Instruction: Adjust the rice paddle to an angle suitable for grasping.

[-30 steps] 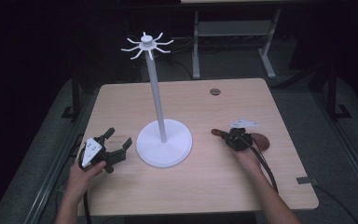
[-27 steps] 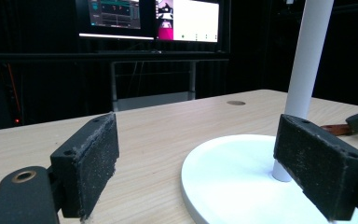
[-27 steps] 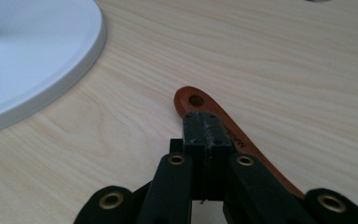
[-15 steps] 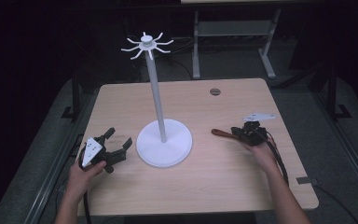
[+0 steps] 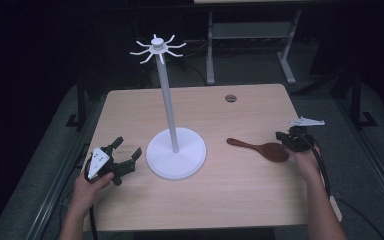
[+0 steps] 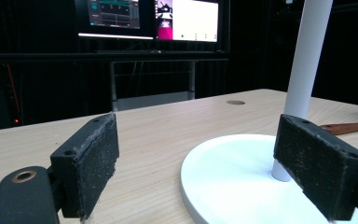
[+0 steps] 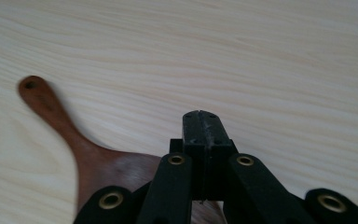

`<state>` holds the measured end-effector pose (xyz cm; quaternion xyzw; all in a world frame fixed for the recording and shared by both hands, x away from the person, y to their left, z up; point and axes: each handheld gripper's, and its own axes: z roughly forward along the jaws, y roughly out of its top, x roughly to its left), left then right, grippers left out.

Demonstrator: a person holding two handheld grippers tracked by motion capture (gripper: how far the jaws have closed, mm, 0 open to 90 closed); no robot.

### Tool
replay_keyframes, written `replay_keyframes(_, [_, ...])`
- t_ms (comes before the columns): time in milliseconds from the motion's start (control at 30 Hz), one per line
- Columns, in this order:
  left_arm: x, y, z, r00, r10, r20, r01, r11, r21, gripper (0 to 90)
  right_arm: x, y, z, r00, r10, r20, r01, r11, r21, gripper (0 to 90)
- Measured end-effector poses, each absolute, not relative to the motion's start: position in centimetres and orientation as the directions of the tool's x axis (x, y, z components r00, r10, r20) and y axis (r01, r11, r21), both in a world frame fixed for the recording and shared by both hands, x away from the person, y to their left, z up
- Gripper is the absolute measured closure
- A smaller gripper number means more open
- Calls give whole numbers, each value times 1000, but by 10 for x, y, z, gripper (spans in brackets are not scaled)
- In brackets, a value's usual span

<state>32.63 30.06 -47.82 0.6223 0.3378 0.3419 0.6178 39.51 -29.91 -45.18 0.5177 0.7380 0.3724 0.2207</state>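
While the left tool (image 5: 125,161) is gaping empty, the right tool (image 7: 201,122) is hovering closed over a stiff, light spoon (image 5: 260,148), likeliest gripped mid-handle.

A dim lab or recording studio, dark surroundings around a lit pale wood-grain table (image 5: 195,200), two glowing computer monitors (image 6: 154,18) on a rack behind it, grey metal-framed bench (image 5: 250,45) beyond, grey carpeted floor (image 5: 40,185), black cables trailing.

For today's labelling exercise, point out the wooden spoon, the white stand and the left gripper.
wooden spoon (image 5: 260,148), high view, neck by the bowl.
white stand (image 5: 176,161), high view, round base.
left gripper (image 5: 125,152), high view, between its open jaws.
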Motion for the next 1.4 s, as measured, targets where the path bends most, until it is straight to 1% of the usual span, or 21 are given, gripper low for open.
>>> replay_keyframes(100, [326, 301, -478, 538, 843, 6, -3, -6, 1000, 134, 398, -309, -459, -340, 937, 78, 616, 159, 772, 898])
replay_keyframes(267, [326, 300, -478, 537, 843, 1, -2, 0, 1000, 134, 400, -315, -467, -330, 939, 95, 640, 149, 754, 898])
replay_keyframes(467, [326, 300, -478, 538, 843, -1, -2, 3, 1000, 134, 402, -312, -472, -342, 935, 98, 664, 166, 729, 898])
replay_keyframes(733, [326, 301, -478, 538, 843, 7, -3, -6, 1000, 134, 398, -312, -472, -351, 931, 100, 665, 172, 727, 898])
replay_keyframes(1100, [326, 301, -478, 538, 843, 9, -2, -9, 1000, 134, 384, -307, -471, -403, 908, 115, 662, 202, 722, 898])
replay_keyframes(1400, [326, 300, -478, 537, 844, 8, -6, -6, 1000, 134, 372, -302, -471, -419, 900, 117, 666, 217, 714, 899])
